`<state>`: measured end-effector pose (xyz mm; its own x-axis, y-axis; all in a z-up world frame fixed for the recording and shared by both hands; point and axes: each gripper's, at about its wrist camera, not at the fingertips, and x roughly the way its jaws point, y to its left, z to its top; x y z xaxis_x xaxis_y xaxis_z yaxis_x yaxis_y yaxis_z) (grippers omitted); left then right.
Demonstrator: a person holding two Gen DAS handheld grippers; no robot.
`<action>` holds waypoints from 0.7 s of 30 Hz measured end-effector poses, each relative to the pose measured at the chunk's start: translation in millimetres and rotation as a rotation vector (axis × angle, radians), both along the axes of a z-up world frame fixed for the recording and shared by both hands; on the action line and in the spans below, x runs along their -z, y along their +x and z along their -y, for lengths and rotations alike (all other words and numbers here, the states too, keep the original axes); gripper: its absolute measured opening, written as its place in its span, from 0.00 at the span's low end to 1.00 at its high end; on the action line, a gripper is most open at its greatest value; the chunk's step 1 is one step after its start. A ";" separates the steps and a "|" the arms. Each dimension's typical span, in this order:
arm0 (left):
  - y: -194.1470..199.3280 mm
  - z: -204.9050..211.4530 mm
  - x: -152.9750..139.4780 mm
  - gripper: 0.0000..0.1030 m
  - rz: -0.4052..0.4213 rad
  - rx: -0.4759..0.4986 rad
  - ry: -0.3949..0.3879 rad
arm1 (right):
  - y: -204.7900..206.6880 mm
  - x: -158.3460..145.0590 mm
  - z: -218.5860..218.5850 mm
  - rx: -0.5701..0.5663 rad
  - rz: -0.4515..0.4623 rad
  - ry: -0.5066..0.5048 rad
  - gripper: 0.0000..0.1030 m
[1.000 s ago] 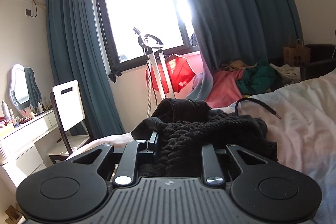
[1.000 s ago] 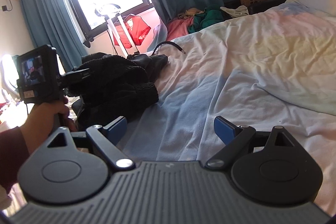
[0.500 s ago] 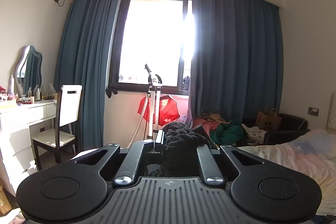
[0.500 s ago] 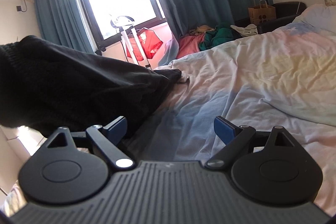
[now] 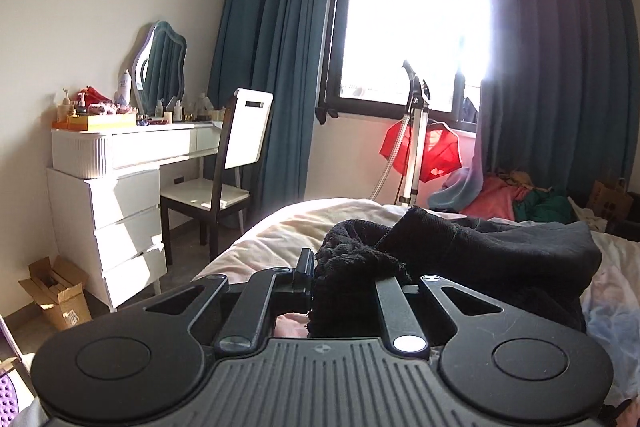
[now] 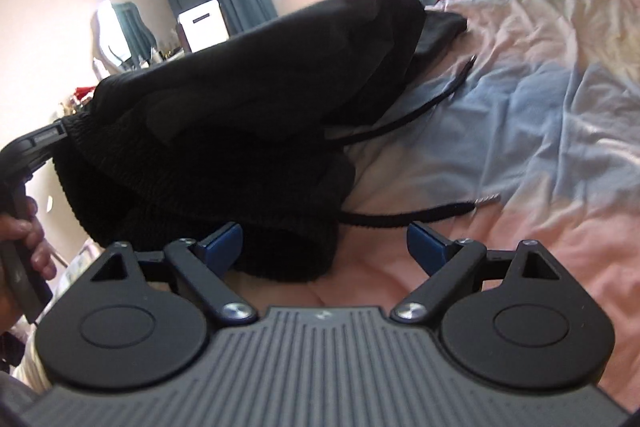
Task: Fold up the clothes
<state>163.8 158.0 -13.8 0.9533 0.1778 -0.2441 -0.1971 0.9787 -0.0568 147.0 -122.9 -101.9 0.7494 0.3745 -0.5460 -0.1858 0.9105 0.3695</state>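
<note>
The black garment (image 6: 248, 99) is matt cloth, coarse ribbed knit at the edge nearest the left gripper (image 5: 344, 279) and smoother woven fabric further from it, with a braided cord (image 6: 404, 217) trailing off it. Under the garment the bed sheet (image 6: 540, 115) is soft, wrinkled cotton-like cloth. The right gripper (image 6: 324, 241) is matt black plastic with a ribbed grey body, shiny metal screws and smooth blue pads (image 6: 224, 241).

Left gripper (image 5: 340, 267) is swinging left and tilting back down, dragging the black garment (image 6: 248, 99) clamped in it; garment is coming down toward the bed (image 6: 540, 115), drawstring (image 6: 404, 217) now trailing across the sheet by the right gripper (image 6: 324, 241).
</note>
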 end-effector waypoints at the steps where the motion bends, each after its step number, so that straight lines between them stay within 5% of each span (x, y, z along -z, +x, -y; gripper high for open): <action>1: 3.2 -2.9 3.0 0.10 -0.017 0.001 -0.006 | 4.6 6.0 -4.2 -0.008 -0.016 -0.012 0.78; 9: 28.8 -26.4 27.0 0.12 -0.150 0.009 -0.051 | 40.2 31.3 -15.2 0.037 -0.013 -0.039 0.58; 11: 35.2 -32.3 33.0 0.14 -0.183 0.011 -0.062 | 44.9 34.8 -21.2 0.032 0.019 -0.071 0.26; 13: 41.6 -38.2 39.0 0.14 -0.216 0.013 -0.074 | 45.1 32.0 -23.2 0.040 0.036 -0.076 0.16; 16: 42.3 -44.3 40.5 0.16 -0.250 0.045 -0.101 | 38.4 15.6 -14.5 0.084 0.071 -0.046 0.14; 21: 21.2 -49.2 33.9 0.18 -0.289 0.161 -0.276 | 13.1 -28.3 10.1 0.184 0.210 -0.019 0.12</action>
